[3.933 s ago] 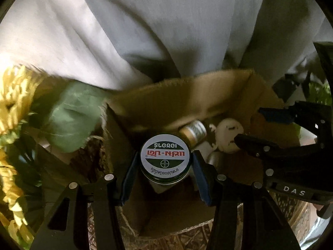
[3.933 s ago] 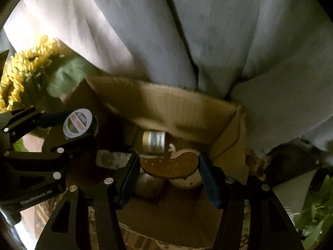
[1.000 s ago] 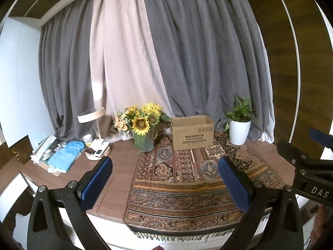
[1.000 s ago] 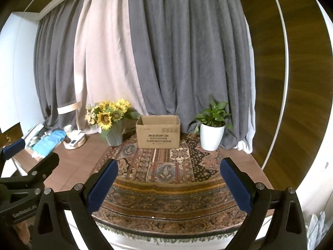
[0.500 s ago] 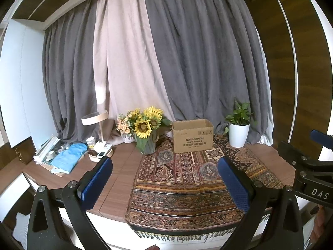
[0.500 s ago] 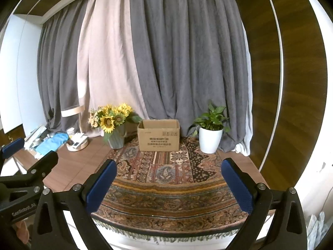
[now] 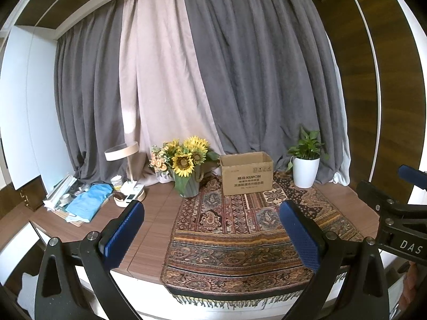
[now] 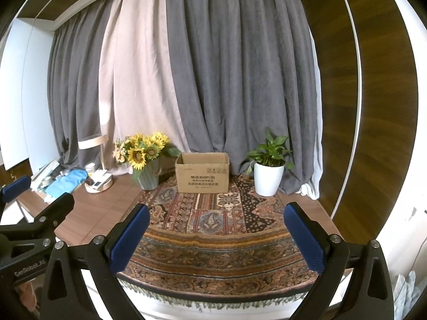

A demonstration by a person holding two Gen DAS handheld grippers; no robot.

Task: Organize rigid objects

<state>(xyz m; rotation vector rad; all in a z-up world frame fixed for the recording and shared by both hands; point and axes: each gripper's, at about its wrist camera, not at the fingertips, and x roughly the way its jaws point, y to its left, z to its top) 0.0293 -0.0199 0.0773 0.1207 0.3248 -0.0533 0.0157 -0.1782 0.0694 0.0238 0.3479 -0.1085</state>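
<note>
Setting: grey and beige curtains behind a wooden table [image 7: 157, 213] laid with a patterned rug [image 7: 240, 229]. On the table: sunflower vase [image 7: 186, 168], potted plant [image 7: 305, 165], lamp [image 7: 125, 157].

Item: cardboard box [image 7: 246, 173], brown, printed front, top flaps open, upright at the rug's far end between vase and plant. Contents hidden from here.

Left gripper [image 7: 210, 229]: released, empty, well back from the box. Right gripper [image 8: 216, 232]: likewise.

Progress: I see no loose objects on the rug; I judge the sorting finished or nearly so.
</note>
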